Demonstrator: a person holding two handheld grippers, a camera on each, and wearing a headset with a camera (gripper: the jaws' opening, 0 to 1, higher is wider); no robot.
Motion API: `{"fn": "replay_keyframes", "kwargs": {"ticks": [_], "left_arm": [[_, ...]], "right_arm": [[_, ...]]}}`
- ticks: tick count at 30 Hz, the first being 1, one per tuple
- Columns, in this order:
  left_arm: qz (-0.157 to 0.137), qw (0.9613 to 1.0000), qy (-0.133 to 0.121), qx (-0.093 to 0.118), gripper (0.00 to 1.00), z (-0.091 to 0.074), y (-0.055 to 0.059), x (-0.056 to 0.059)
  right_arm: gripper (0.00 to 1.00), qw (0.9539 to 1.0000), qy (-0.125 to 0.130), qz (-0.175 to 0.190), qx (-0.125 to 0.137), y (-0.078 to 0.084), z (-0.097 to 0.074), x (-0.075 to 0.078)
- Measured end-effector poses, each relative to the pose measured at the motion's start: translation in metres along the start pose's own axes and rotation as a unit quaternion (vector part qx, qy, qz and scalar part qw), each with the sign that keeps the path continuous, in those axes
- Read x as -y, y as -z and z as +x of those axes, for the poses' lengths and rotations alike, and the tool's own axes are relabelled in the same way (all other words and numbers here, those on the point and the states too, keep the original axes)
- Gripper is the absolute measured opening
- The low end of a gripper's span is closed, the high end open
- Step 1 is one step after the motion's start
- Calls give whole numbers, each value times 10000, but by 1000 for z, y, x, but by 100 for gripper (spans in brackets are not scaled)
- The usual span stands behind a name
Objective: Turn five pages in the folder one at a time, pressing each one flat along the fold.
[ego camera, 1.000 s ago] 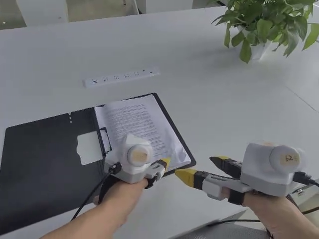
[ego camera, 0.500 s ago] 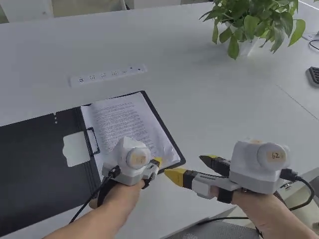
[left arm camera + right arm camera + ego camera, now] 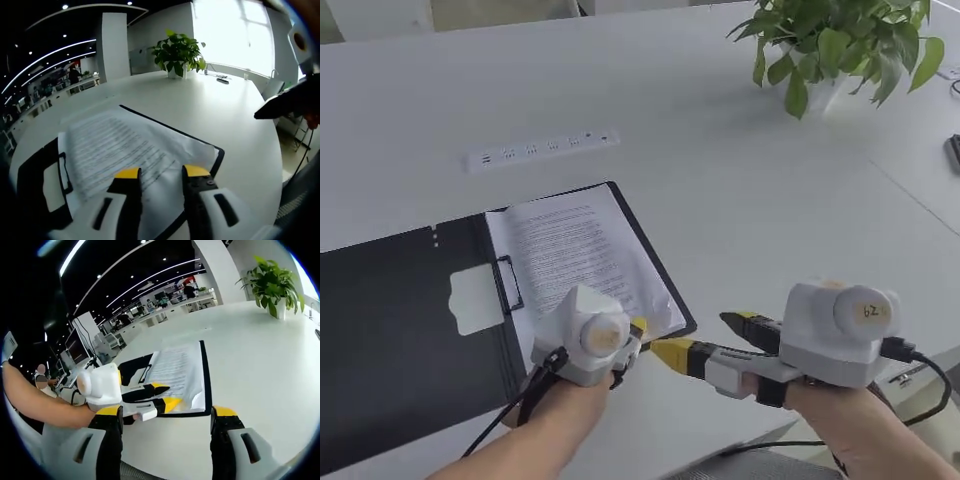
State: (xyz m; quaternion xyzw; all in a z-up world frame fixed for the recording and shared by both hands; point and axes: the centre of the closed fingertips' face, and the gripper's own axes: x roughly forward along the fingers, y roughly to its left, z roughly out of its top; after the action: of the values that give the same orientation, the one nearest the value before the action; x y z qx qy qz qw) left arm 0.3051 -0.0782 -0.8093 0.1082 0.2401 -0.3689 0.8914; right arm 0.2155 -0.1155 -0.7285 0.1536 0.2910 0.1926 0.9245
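White table holds the open black folder at 8 o'clock, the left gripper over the 5 o'clock corner of its page with jaws slightly apart, the right gripper at 4 o'clock spread wide

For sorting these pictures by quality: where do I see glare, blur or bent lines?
Head view: soft, even light, white printed page sharp but text too small to read. Left gripper view: window blown out white at upper right, page text smeared, black folder edge bowed. Right gripper view: ceiling light strips curve, green potted plant clear.
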Motion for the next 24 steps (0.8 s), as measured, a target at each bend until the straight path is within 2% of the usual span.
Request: {"fn": "replay_keyframes", "kwargs": {"ticks": [4,10,14,16,19,24], "left_arm": [[206,9998,-51,-44,19,1,1,-5],[364,9993,-8,-90,17,1,0,-5],[472,9988,0,-130,12,1,0,-6],[658,9977,16,-151,8,1,1,-6],[641,9978,30,-152,6,1,1,-5],[663,9977,9,-160,3,0,1,-6]], "right_arm": [[71,10000,-32,8,-21,-1,4,1],[70,9999,-80,6,-74,-2,11,3],[69,9999,-101,-4,-108,-3,17,4],[68,9998,-121,-12,-142,-2,22,4],[66,9997,-120,-36,-200,-1,29,6],[56,9995,-72,53,-287,1,41,11]]}}
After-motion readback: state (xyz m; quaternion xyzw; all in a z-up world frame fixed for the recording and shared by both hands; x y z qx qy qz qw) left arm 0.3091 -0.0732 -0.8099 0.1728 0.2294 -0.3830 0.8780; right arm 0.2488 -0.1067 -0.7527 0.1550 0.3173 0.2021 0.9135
